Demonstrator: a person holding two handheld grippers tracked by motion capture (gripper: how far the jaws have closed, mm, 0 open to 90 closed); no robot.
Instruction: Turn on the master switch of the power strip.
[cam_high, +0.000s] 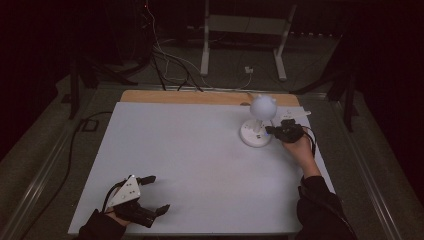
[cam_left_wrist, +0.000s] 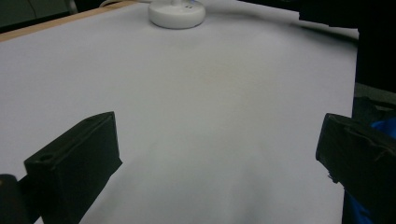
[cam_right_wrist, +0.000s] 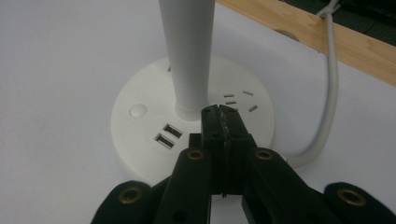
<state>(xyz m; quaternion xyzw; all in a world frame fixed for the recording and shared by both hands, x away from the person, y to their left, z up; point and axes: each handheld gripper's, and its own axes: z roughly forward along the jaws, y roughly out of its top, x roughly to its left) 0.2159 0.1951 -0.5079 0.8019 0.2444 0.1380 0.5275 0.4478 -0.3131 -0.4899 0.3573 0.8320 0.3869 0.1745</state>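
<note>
A white desk lamp stands at the far right of the white table top (cam_high: 190, 165): a round base (cam_high: 255, 136) and a ball-shaped head (cam_high: 263, 106). In the right gripper view the base (cam_right_wrist: 140, 135) carries a round button (cam_right_wrist: 138, 110), two USB ports (cam_right_wrist: 167, 135) and socket slots (cam_right_wrist: 240, 99) around the stem (cam_right_wrist: 189, 56). My right gripper (cam_right_wrist: 222, 114) is shut with nothing between its jaws, its tip over the base just beside the stem's foot (cam_high: 270, 131). My left gripper (cam_high: 156, 195) rests at the near left, open and empty (cam_left_wrist: 219, 154).
The lamp's white cable (cam_right_wrist: 327, 93) runs from the base over the wooden back edge (cam_high: 200, 96) of the table. Behind the table are loose floor cables (cam_high: 170, 65) and a white stand (cam_high: 242, 30). The lamp base (cam_left_wrist: 177, 11) lies far ahead of the left jaws.
</note>
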